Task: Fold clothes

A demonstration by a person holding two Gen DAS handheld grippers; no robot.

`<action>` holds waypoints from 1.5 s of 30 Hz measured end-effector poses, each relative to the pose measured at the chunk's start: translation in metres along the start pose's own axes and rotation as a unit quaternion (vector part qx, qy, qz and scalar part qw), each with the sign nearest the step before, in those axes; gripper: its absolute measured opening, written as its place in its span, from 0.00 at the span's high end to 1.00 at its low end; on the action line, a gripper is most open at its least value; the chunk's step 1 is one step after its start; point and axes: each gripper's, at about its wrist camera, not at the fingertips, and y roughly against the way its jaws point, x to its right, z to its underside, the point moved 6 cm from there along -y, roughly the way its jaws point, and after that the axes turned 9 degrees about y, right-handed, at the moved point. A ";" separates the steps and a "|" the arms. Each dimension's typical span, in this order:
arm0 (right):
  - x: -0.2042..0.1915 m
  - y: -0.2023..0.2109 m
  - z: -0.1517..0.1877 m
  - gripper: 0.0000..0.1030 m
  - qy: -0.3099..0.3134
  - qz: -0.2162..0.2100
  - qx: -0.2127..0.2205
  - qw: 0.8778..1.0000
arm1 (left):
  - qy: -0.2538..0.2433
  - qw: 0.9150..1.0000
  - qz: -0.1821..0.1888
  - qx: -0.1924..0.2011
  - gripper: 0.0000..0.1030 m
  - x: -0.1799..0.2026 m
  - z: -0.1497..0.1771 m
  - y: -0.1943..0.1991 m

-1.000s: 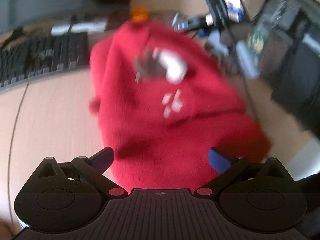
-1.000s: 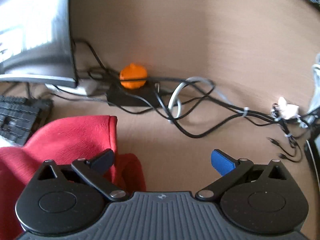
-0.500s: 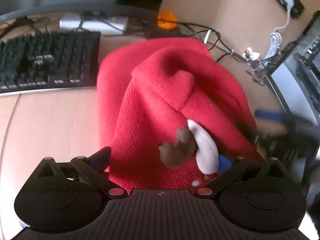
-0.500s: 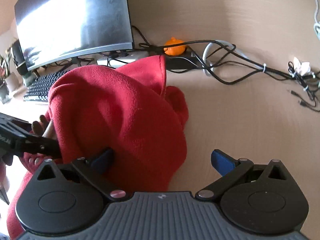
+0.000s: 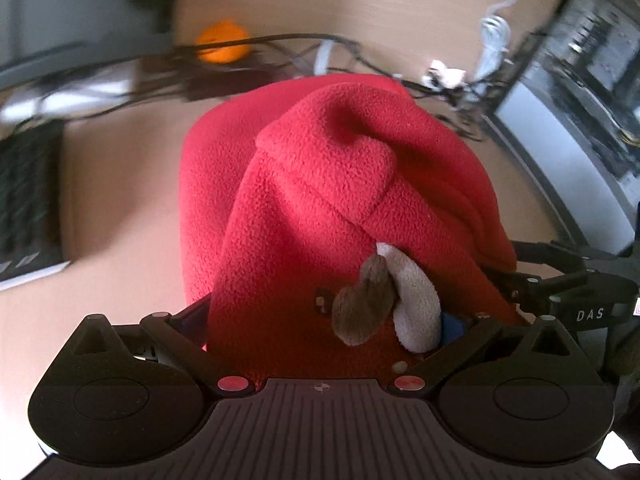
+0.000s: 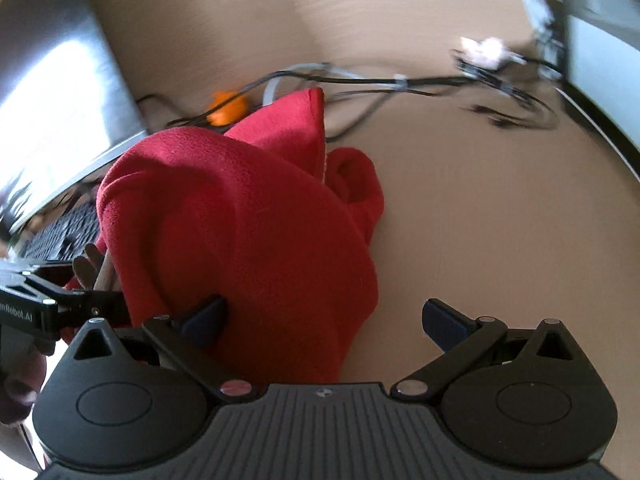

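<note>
A red fleece garment (image 5: pixel 320 184) lies bunched on the wooden desk (image 6: pixel 500 220), with a brown and white plush patch (image 5: pixel 384 300) on its near side. My left gripper (image 5: pixel 324 320) is open, and the heaped cloth fills the gap between its fingers. In the right wrist view the same garment (image 6: pixel 248 232) covers the left half. My right gripper (image 6: pixel 324 320) is open, its left finger (image 6: pixel 204 316) against the cloth and its right finger (image 6: pixel 444 322) over bare desk. The two grippers are close together on opposite sides of the garment.
A black keyboard (image 5: pixel 24 208) and a monitor (image 6: pixel 52 100) stand left of the garment. Behind it are an orange object (image 5: pixel 222 42) and tangled cables (image 6: pixel 400 80). A dark screen (image 5: pixel 580 92) borders the right. Bare desk lies right of the cloth.
The garment went from lying spread out to bunched in a heap. Both grippers closed in on it, and the right one swung left so cloth sits between its fingers.
</note>
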 end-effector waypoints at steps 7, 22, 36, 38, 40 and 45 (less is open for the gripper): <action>-0.005 0.036 0.022 0.00 -0.100 0.047 0.029 0.994 | -0.032 0.997 0.073 0.001 0.00 0.005 -0.002 0.002; -0.059 0.019 -0.014 0.00 -0.109 0.035 0.020 0.993 | -0.163 0.959 0.232 0.006 0.00 0.014 0.058 0.081; -0.028 0.039 -0.012 0.00 -0.081 0.033 0.021 0.996 | -0.018 0.994 0.103 -0.031 0.00 -0.042 -0.007 0.023; -0.017 0.028 -0.011 0.00 -0.095 0.017 0.010 0.995 | -0.008 0.990 0.132 -0.049 0.00 -0.045 -0.004 0.017; -0.012 0.015 -0.013 0.00 -0.117 -0.023 0.000 0.993 | 0.009 0.986 0.153 -0.061 0.00 -0.047 -0.003 0.013; -0.006 -0.004 -0.014 0.00 -0.128 -0.078 -0.026 0.988 | 0.032 0.981 0.176 -0.078 0.00 -0.041 -0.005 -0.001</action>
